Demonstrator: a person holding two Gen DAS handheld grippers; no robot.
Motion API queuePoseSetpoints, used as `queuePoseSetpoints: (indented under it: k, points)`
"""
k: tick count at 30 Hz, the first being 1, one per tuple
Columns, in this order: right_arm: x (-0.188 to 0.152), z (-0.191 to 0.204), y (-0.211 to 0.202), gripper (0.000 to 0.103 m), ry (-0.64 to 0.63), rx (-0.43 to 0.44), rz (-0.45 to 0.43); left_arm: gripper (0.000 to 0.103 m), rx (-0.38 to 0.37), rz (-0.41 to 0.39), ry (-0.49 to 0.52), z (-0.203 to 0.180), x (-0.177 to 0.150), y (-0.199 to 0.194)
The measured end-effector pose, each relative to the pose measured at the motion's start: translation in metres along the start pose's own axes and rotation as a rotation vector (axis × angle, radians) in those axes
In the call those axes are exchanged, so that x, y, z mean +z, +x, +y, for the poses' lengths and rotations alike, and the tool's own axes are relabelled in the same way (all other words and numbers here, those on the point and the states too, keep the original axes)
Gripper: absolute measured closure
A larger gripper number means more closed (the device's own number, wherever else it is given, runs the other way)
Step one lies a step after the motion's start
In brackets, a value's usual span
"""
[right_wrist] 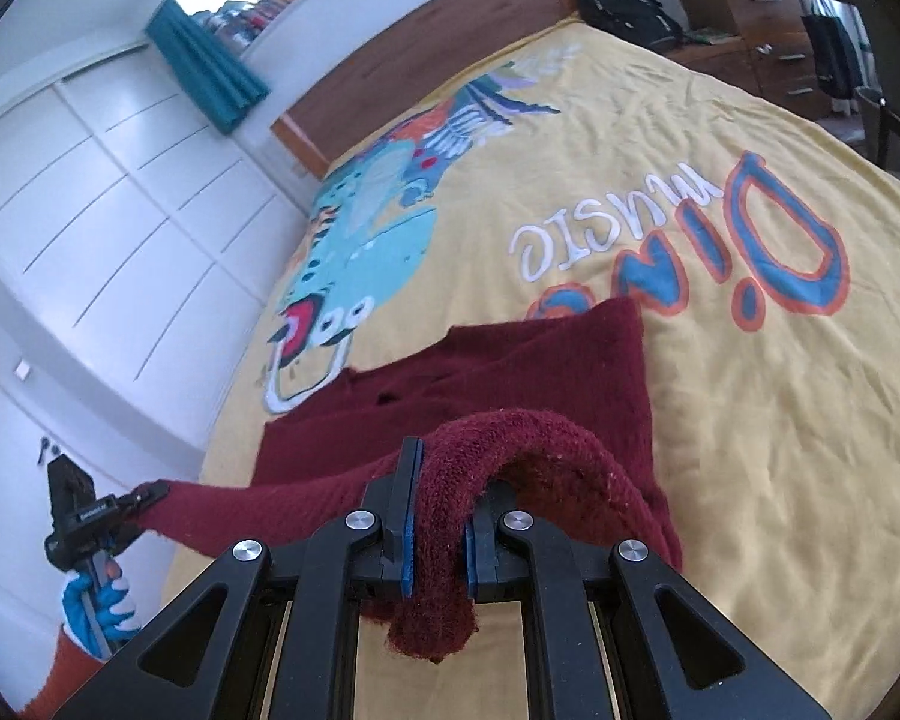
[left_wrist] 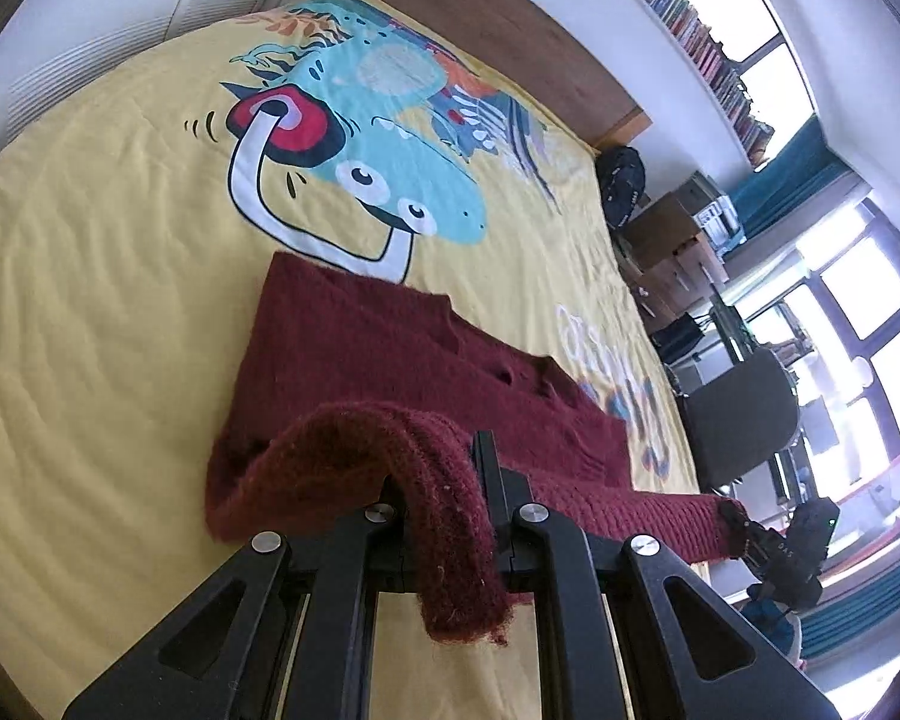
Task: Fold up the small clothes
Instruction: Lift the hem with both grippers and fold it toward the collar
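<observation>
A dark red knitted sweater (left_wrist: 384,354) lies on the yellow dinosaur bedspread (left_wrist: 90,276). My left gripper (left_wrist: 444,480) is shut on one near corner of it, lifted, with the knit draped over the jaws. My right gripper (right_wrist: 441,480) is shut on the other near corner of the sweater (right_wrist: 510,372). The near hem is stretched between the two grippers above the bed. The right gripper also shows in the left wrist view (left_wrist: 750,534), and the left gripper in the right wrist view (right_wrist: 144,495), held by a blue-gloved hand (right_wrist: 99,606).
The wooden headboard (right_wrist: 414,60) is at the far end. A black backpack (right_wrist: 624,0), drawers (right_wrist: 744,6) and a chair (left_wrist: 738,414) stand by the right side of the bed. White wardrobe doors (right_wrist: 90,210) run along the left.
</observation>
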State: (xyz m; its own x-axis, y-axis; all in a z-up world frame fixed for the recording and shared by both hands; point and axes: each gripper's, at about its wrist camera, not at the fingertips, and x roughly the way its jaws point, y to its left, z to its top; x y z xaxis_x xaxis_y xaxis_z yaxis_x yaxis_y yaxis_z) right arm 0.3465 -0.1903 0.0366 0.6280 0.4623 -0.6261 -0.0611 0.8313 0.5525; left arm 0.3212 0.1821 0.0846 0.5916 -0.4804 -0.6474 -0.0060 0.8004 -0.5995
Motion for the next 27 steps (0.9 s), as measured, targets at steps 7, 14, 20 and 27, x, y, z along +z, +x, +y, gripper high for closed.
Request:
queuePoseSetpoints:
  k: [7,14,20,27]
  points:
    - [0.024,-0.024,0.056,0.092,0.058,-0.053,0.033,0.095,0.061,0.045,-0.015,0.021,0.030,0.057]
    - [0.036,-0.045,0.101,0.090,0.104,-0.094,0.067,0.095,0.136,0.099,-0.042,0.048,0.047,0.110]
    - [0.040,-0.054,0.131,0.087,0.111,-0.140,0.099,0.093,0.191,0.129,-0.068,0.065,0.050,0.134]
    - [0.041,-0.064,0.147,0.075,0.134,-0.154,0.117,0.058,0.129,0.100,-0.148,0.083,0.053,0.129]
